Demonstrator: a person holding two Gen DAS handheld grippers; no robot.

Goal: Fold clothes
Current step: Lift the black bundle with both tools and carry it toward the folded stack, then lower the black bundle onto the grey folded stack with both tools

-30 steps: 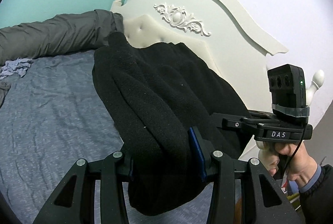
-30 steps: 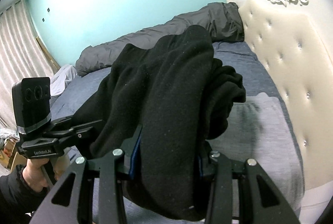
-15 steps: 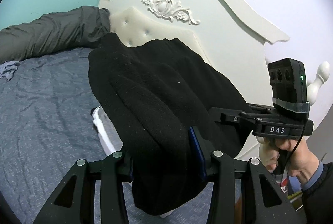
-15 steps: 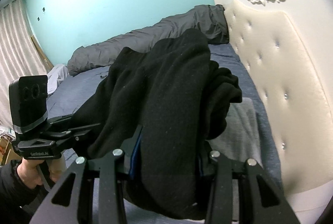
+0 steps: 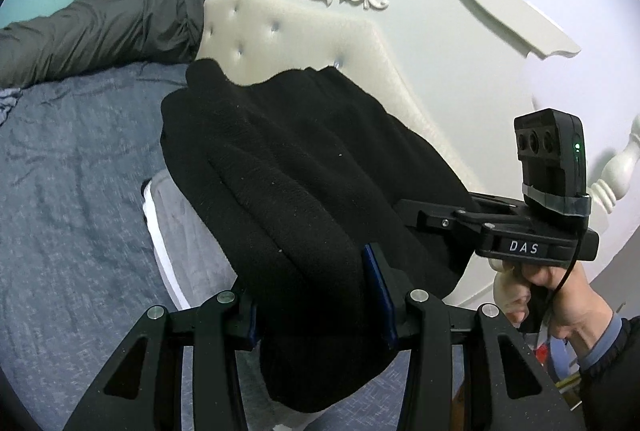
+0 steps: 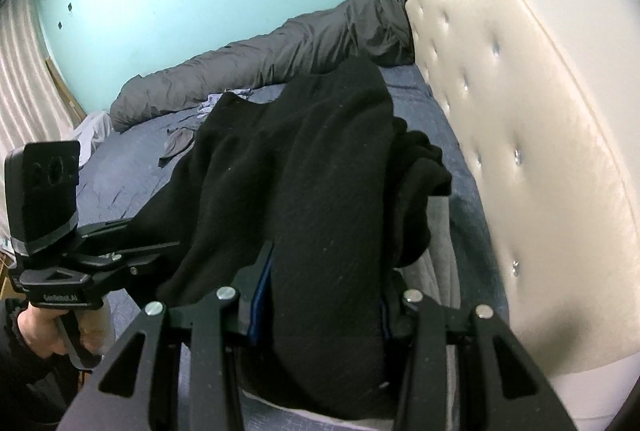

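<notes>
A folded black fleece garment hangs in the air above the bed, bunched into a thick bundle. My left gripper is shut on one end of it, blue pads pressed into the fabric. My right gripper is shut on the other end of the black fleece garment. In the left wrist view the right gripper's body sits at the right, held by a hand. The left gripper's body shows at the left of the right wrist view. Beneath the bundle lies a folded grey and white garment, close to the headboard.
The bed has a blue-grey sheet. A cream tufted headboard stands close on the right. A rolled dark grey duvet lies along the far edge by the teal wall. Small loose clothes lie mid-bed.
Both grippers have carried the black bundle toward the headboard. The folded grey and white garment has come into view under it. The grip on both ends has stayed the same.
</notes>
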